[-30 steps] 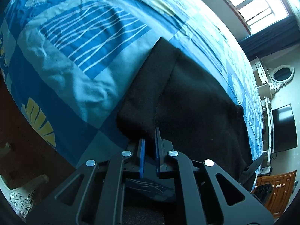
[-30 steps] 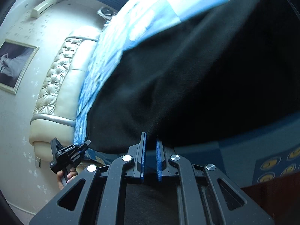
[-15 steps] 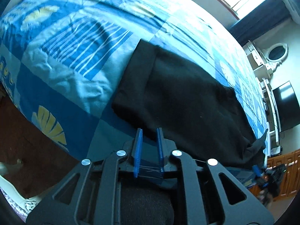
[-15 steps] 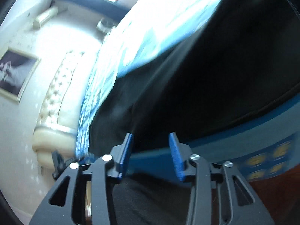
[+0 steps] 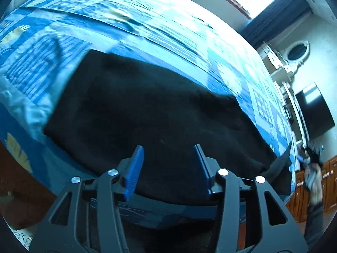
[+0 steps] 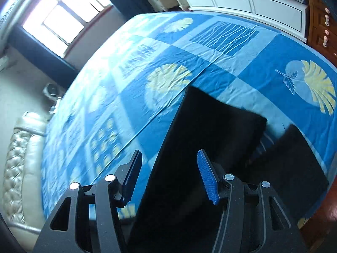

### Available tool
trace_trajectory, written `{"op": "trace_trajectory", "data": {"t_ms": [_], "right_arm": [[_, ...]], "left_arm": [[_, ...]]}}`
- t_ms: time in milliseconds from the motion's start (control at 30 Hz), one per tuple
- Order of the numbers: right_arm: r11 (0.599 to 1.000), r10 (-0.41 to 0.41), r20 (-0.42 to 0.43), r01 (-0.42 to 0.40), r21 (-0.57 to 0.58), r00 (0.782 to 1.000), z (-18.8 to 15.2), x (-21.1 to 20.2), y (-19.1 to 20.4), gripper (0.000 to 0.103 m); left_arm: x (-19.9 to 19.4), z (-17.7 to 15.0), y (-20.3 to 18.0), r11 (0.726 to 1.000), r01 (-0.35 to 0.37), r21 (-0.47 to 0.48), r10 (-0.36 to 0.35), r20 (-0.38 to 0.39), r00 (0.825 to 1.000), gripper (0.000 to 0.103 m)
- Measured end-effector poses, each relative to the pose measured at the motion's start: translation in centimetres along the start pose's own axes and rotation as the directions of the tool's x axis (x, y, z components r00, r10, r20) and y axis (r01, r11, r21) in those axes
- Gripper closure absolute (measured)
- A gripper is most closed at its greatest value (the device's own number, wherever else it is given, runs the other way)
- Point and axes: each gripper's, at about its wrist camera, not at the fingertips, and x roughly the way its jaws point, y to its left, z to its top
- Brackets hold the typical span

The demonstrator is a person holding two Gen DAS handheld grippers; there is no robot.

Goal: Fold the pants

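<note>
1 pants (image 5: 147, 113), 2 grippers opening.

Both wrist views angled down, sharing bed (image 5: 168, 31)

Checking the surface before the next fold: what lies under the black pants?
The black pants lie on the blue patterned bedspread, which shows all around them. Anything beneath the fabric itself is covered.
</note>
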Motion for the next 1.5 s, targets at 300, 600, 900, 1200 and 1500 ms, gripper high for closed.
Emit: {"op": "trace_trajectory", "data": {"t_ms": [300, 600, 900, 1200, 1500], "right_arm": [[0.992, -0.122, -0.07, 0.125, 0.029, 0.99, 1.8, 5.9, -2.2, 0.094], [0.969, 0.229, 0.161, -0.24, 0.053, 0.96, -2.6, -6.9, -9.1, 0.095], [0.928, 0.249, 0.177, -0.287, 0.239, 0.952, -11.3, -7.2, -21.5, 0.095], [0.872, 0.324, 0.186, -0.369, 0.321, 0.928, -11.7, -5.8, -22.9, 0.082], [0.91, 0.207, 0.232, -0.274, 0.312, 0.951, -11.5, -6.4, -24.7, 0.098]], "left_arm": [[2.1, -2.5, -2.1, 0.99, -0.083, 0.113, 0.085, -0.018, 0.996, 0.043], [2.5, -2.0, -1.6, 0.997, -0.054, 0.053, 0.056, -0.038, 0.998, 0.034], [2.8, -2.5, -2.1, 0.994, -0.084, 0.064, 0.086, -0.029, 0.996, 0.032], [2.9, -2.7, -2.1, 0.993, -0.099, 0.068, 0.102, -0.036, 0.994, 0.031], [3.1, -2.9, -2.4, 0.992, -0.104, 0.079, 0.107, -0.034, 0.994, 0.027]]}}
